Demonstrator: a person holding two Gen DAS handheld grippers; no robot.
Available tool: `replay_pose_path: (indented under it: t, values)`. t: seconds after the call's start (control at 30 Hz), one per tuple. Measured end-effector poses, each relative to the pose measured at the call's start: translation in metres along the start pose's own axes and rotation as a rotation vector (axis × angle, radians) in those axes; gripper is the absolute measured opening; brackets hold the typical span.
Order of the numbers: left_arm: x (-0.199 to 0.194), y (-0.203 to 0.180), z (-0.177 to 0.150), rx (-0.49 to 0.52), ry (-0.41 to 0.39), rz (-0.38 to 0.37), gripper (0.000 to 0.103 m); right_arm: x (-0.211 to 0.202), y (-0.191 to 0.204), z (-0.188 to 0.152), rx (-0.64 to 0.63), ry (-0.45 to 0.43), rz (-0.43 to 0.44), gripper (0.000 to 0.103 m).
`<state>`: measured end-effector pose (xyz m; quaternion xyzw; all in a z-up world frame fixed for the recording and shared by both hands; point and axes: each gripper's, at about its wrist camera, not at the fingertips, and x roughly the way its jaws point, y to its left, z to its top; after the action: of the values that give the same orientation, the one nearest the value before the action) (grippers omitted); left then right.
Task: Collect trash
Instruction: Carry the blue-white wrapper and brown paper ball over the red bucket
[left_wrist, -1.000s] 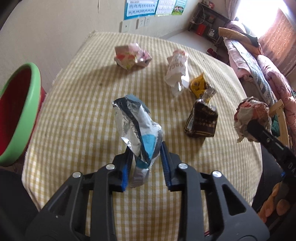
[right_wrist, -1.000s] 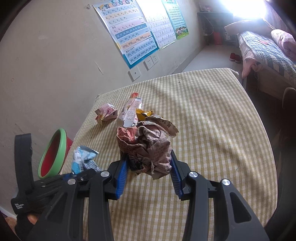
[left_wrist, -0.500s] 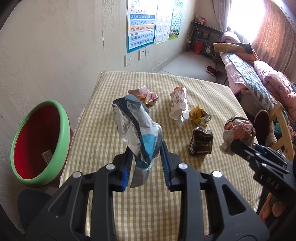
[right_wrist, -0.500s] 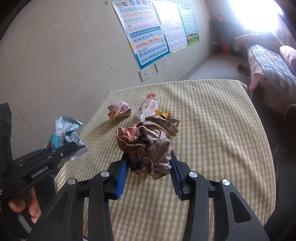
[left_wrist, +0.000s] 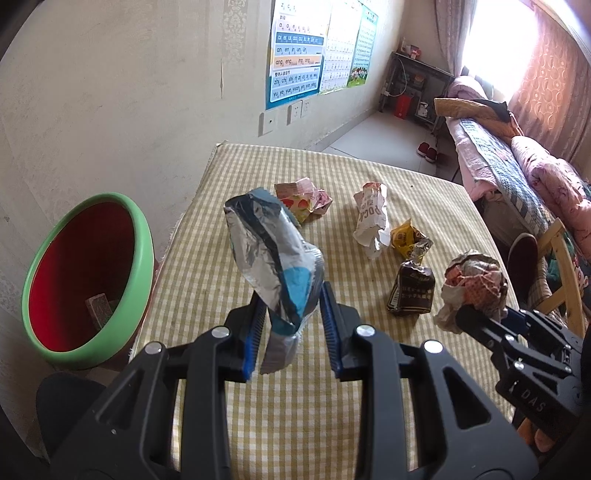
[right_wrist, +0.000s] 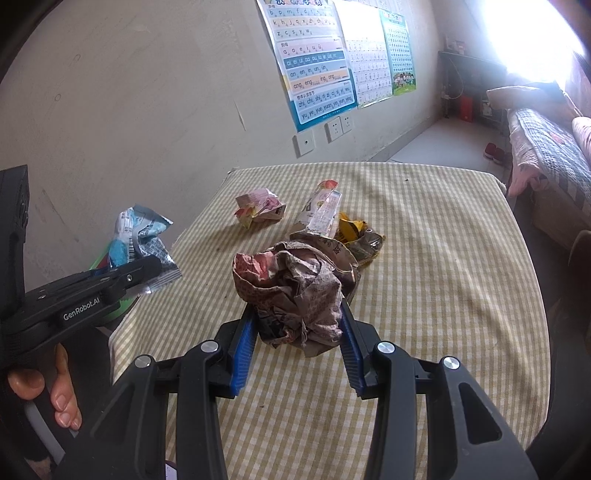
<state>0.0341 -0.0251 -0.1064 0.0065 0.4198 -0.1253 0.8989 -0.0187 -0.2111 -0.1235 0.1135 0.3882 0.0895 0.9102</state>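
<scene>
**Both tongs loaded**

The left gripper (left_wrist: 291, 314) clamps a foil bag (left_wrist: 273, 266); the bin (left_wrist: 88, 273) sits at its nine o'clock. The right gripper (right_wrist: 297, 332) clamps a paper wad (right_wrist: 295, 291) above the table (right_wrist: 443, 295). Four wrappers lie at twelve o'clock: pink (left_wrist: 303, 197), white (left_wrist: 371, 218), yellow (left_wrist: 406, 236), brown (left_wrist: 410, 291).

Grippers: two; the left gripper (left_wrist: 291, 306) and the right gripper (right_wrist: 297, 325), each clamped on one piece of trash
Held trash: two; a silver-and-blue foil bag (left_wrist: 271, 258) in the left gripper; a crumpled paper ball (right_wrist: 295, 291) in the right gripper
Trash on the table ahead of the grippers: four; a pink wrapper (left_wrist: 303, 197); a white wrapper (left_wrist: 373, 218); a yellow wrapper (left_wrist: 406, 236); a dark brown packet (left_wrist: 412, 291)
Bins: one; a green-rimmed red bin (left_wrist: 85, 273), left of the left gripper
Tables: one; a checked table (left_wrist: 332, 406)
Wall posters: three (right_wrist: 314, 59)
</scene>
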Motion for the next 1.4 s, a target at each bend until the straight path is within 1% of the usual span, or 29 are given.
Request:
replay_pose_path:
  t: [0.33,0.57,0.83,1.07,1.23,1.4]
  values:
    - [0.001,0.01,0.0,-0.03,0.004,-0.01,0.029,0.003,0.013,-0.003,-0.042,0.006,-0.001,0.041]
    - [0.001,0.017,-0.001,-0.05,0.007,-0.015,0.029,0.004,0.026,-0.005,-0.063,0.017,0.033,0.041]
    - [0.003,0.023,0.0,-0.072,0.009,-0.016,0.029,0.007,0.04,-0.01,-0.09,0.042,0.046,0.041]
    - [0.003,0.031,0.0,-0.092,0.007,-0.01,0.029,0.006,0.059,-0.008,-0.124,0.05,0.08,0.041]
    - [0.0,0.041,0.002,-0.112,-0.001,-0.002,0.029,0.002,0.066,-0.002,-0.123,0.038,0.1,0.041]
    - [-0.007,0.051,0.007,-0.118,-0.017,0.014,0.029,-0.004,0.076,0.012,-0.126,0.012,0.127,0.041]
